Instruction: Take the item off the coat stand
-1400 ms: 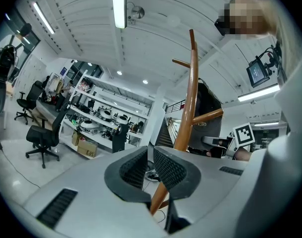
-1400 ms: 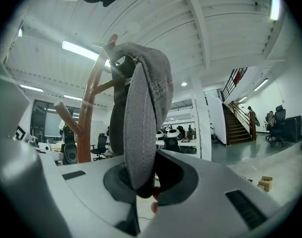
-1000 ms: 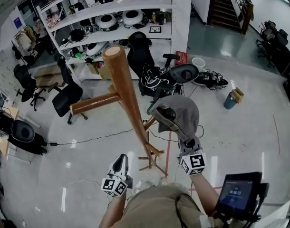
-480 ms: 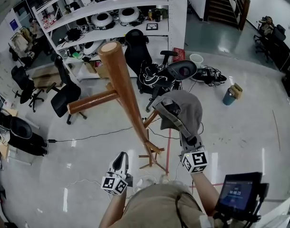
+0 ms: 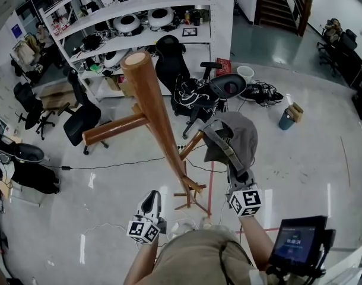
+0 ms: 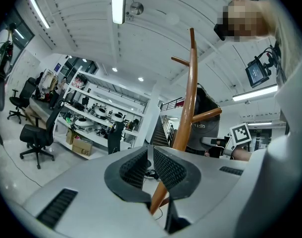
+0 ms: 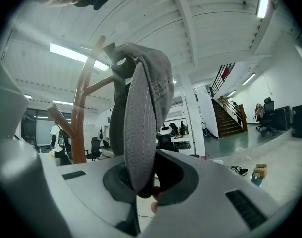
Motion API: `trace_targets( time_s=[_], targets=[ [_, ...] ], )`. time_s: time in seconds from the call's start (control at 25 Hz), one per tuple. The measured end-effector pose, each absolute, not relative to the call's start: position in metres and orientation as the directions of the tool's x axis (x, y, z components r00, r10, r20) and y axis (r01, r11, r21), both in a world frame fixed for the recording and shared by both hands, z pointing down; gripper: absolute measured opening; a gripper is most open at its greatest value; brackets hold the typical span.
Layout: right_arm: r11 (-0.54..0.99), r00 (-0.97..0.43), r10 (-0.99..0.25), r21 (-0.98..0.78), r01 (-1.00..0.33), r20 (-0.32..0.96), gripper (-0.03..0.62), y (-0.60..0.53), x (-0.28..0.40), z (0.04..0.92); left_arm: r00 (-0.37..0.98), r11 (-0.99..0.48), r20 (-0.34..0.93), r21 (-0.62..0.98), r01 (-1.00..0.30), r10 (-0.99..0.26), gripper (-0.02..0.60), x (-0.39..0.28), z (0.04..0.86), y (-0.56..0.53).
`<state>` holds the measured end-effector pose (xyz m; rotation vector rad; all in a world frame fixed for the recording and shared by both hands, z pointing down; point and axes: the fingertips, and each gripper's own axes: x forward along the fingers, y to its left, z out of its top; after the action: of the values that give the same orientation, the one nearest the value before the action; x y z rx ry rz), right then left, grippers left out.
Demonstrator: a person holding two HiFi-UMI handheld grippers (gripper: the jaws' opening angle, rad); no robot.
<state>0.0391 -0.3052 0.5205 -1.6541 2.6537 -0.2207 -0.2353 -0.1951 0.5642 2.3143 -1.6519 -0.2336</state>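
The wooden coat stand (image 5: 154,114) leans across the middle of the head view, with one peg (image 5: 113,129) sticking out to the left. To its right a grey cap (image 5: 233,136) hangs in the air, apart from the stand's short right peg (image 5: 193,144). My right gripper (image 5: 238,174) is shut on the cap's brim from below. In the right gripper view the cap (image 7: 141,103) rises straight out of the right gripper (image 7: 140,182), and the stand (image 7: 81,113) is behind it on the left. My left gripper (image 5: 150,202) is low beside the stand's base, shut and holding nothing. The left gripper (image 6: 148,165) points at the stand (image 6: 187,108).
White shelving (image 5: 139,8) with gear runs along the back. Office chairs (image 5: 80,120) stand left of the stand, and a black chair (image 5: 224,88) is behind it. A blue bin (image 5: 286,123) and a staircase (image 5: 282,5) are to the right. A small screen (image 5: 297,242) is at lower right.
The right gripper has carried the cap a little to the right, away from the stand's pole, so the short peg now shows bare. The left gripper has stayed put.
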Motion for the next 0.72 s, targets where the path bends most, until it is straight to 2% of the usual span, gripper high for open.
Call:
trace_targets(
  time_s=[0.44,0.72],
  targets=[
    [0.427,-0.437,-0.896,-0.127,-0.895,0.072,0.037,-0.305,0.038,0.528,0.316,-0.292,0.021,0.328,-0.898,-0.948,0.025,-0.240,0.557,-0.204],
    [0.393,-0.405,-0.910,-0.131,-0.910,0.087,0.037,-0.292,0.054,0.522,0.362,-0.331,0.033,0.333,-0.883,-0.932,0.025,-0.227,0.551,-0.207]
  ],
)
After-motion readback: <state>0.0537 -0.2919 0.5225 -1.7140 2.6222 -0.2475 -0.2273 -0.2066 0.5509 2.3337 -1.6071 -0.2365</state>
